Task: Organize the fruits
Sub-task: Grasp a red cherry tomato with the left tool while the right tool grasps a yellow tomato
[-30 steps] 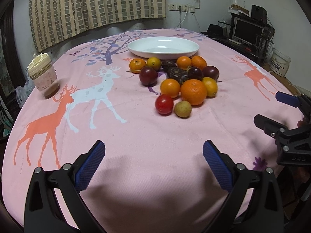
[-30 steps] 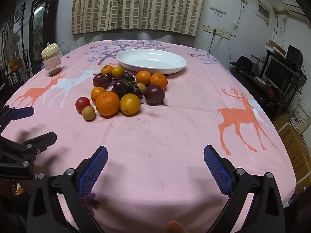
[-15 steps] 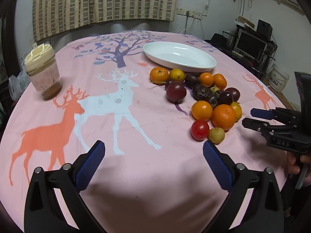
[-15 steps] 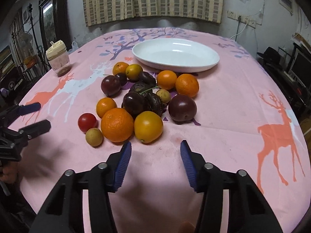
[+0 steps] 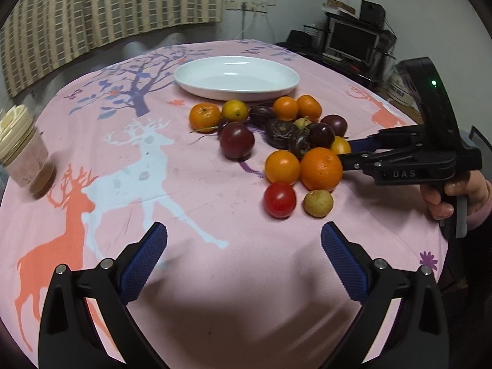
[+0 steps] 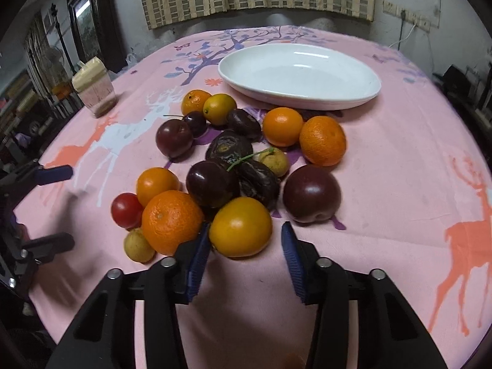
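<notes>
A pile of fruit lies on the pink deer tablecloth (image 5: pixel 196 190) in front of a white oval plate (image 5: pixel 236 77), which also shows in the right wrist view (image 6: pixel 299 75). My right gripper (image 6: pixel 246 246) is open, its jaws on either side of a yellow-orange fruit (image 6: pixel 241 226) at the pile's near edge, the left pad close to it. Beside that fruit sit a large orange (image 6: pixel 170 220), a red tomato (image 6: pixel 126 210) and a dark plum (image 6: pixel 310 193). My left gripper (image 5: pixel 243 256) is open and empty, short of the tomato (image 5: pixel 279 200).
A lidded jar (image 5: pixel 21 150) stands at the table's left side, also in the right wrist view (image 6: pixel 93 90). A desk with a monitor (image 5: pixel 353 41) is beyond the table's far right edge. Curtains hang behind.
My right gripper has moved forward to the pile and now brackets the yellow-orange fruit. My left gripper has turned toward the fruit and moved slightly closer.
</notes>
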{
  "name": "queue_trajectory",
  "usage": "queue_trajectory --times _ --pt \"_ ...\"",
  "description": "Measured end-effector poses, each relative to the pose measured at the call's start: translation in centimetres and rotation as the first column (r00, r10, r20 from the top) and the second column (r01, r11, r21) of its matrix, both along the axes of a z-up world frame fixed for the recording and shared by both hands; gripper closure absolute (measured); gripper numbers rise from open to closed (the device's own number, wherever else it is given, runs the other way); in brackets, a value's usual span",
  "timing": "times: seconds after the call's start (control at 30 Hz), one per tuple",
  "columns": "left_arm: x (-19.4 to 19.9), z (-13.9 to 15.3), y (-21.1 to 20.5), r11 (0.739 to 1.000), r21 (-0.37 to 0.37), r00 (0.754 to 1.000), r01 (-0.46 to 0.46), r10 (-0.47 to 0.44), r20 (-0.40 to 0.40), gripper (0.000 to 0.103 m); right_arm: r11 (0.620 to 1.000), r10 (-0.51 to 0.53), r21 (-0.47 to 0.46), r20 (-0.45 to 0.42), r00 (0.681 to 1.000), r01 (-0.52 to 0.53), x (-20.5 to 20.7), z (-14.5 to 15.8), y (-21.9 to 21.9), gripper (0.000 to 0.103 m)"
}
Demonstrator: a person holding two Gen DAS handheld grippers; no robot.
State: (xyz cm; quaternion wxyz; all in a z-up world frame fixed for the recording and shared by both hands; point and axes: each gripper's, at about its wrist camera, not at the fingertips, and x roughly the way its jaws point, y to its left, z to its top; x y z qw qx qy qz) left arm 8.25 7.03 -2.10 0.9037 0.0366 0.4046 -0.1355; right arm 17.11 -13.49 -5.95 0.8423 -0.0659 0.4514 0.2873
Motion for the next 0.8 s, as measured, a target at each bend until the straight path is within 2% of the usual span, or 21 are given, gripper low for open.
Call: queue_trajectory --times 0.03,0.17,0.2,0.33,0.43,0.5,0.57,0.67,0.73,0.8 --pt "0.4 0.1 -0.2 1.0 -0.003 1.0 0.019 -0.019 -0.003 0.01 1.0 0.0 0.014 -0.007 1.0 0.0 0.1 0.0 -0.2 0.063" --pt "2.2 -0.5 -1.2 0.997 0.001 0.996 0.08 -0.08 -0.036 0.038 0.996 -0.005 0.093 -0.057 0.998 0.01 0.6 -0.2 -1.2 0.063" --pt "2.8 -0.8 -1.4 0.997 0.009 0.995 0.082 -0.082 -0.048 0.041 0.994 -0.006 0.108 -0.067 0.998 0.013 0.8 -0.3 -1.3 0.063" --pt "4.4 -1.7 -1.9 0.996 -0.009 0.991 0.092 -0.093 -0.094 0.042 0.991 -0.006 0.136 -0.084 0.996 0.018 1.0 -0.4 -1.4 0.063" --pt "4.7 -1.8 -2.2 0.995 -0.003 0.991 0.1 -0.1 -0.093 0.043 0.99 -0.006 0.137 -0.086 0.996 0.018 1.0 -0.4 -1.5 0.063" --pt "4.8 -2.0 -2.2 0.993 -0.018 0.988 0.113 -0.114 -0.107 0.048 0.99 -0.006 0.141 -0.089 0.996 0.019 1.0 -0.4 -1.5 0.063" --pt "4.9 -2.2 -2.3 0.99 -0.046 0.983 0.135 -0.139 -0.12 0.06 0.99 -0.006 0.142 -0.09 0.996 0.019 1.1 -0.5 -1.4 0.063" --pt "4.7 -2.2 -2.8 0.986 -0.052 0.979 0.157 -0.163 -0.12 0.068 0.991 -0.006 0.136 -0.087 0.996 0.018 1.1 -0.5 -1.4 0.063" --pt "4.5 -2.2 -3.1 0.984 -0.055 0.977 0.169 -0.175 -0.119 0.073 0.991 -0.006 0.13 -0.083 0.997 0.016 1.1 -0.5 -1.3 0.063" --pt "4.4 -2.1 -3.3 0.984 -0.049 0.978 0.17 -0.175 -0.116 0.073 0.992 -0.005 0.122 -0.076 0.997 0.014 1.0 -0.4 -1.2 0.063"
